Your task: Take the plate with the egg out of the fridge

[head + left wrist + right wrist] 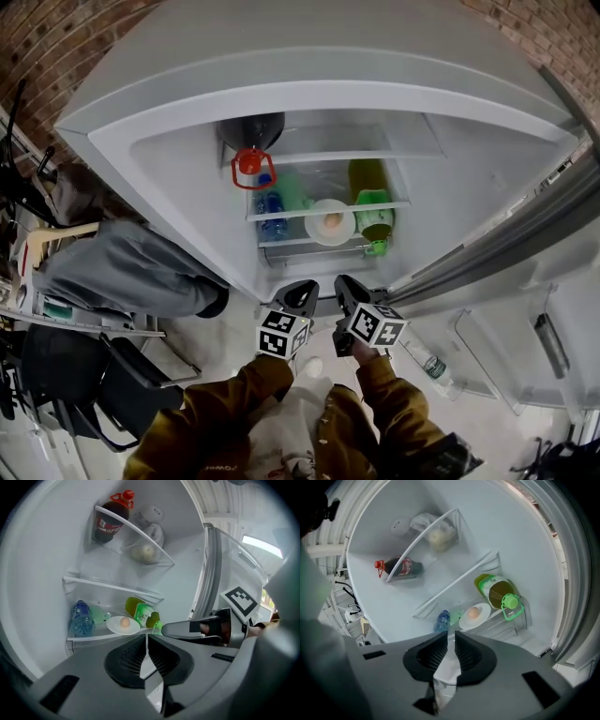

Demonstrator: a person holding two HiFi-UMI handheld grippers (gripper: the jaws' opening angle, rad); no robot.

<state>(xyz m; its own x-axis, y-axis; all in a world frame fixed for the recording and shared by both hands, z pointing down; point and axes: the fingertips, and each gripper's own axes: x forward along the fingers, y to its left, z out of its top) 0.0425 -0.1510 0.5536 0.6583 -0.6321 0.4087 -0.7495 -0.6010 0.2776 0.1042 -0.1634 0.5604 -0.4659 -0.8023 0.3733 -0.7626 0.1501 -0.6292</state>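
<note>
Both grippers are out in front of the open fridge (pixel 187 159), side by side and well short of the shelves, tipped a little downward toward the lower shelf (pixel 281 243). My left gripper (pixel 302 289) is clenched, jaws pressed together with nothing in them. My right gripper (pixel 451 641) has its jaws parted by a narrow gap and is empty too. I judge that gap suits a thin rim better than anything bulky, so the right one looks like the one meant to take the plate.

That plate (pixel 465 622) sits at the front edge of the lower shelf, about midway along it, with the egg (pixel 473 613) loose near its centre. A blue bottle (pixel 271 214) stands just beside it toward the shelf's left end. A green-capped bottle (pixel 372 211) lies just beside it toward the right end, cap pointing outward. I cannot tell whether either one touches the plate.

Being at the front edge, the near rim is open to a straight approach, with no need to reach past the neighbours. A red-capped cola bottle (pixel 251 155) on the shelf above is out of the way.

Nothing pins the egg, so I'd say the plate has to come out level and slowly, or the egg will roll off.
</note>
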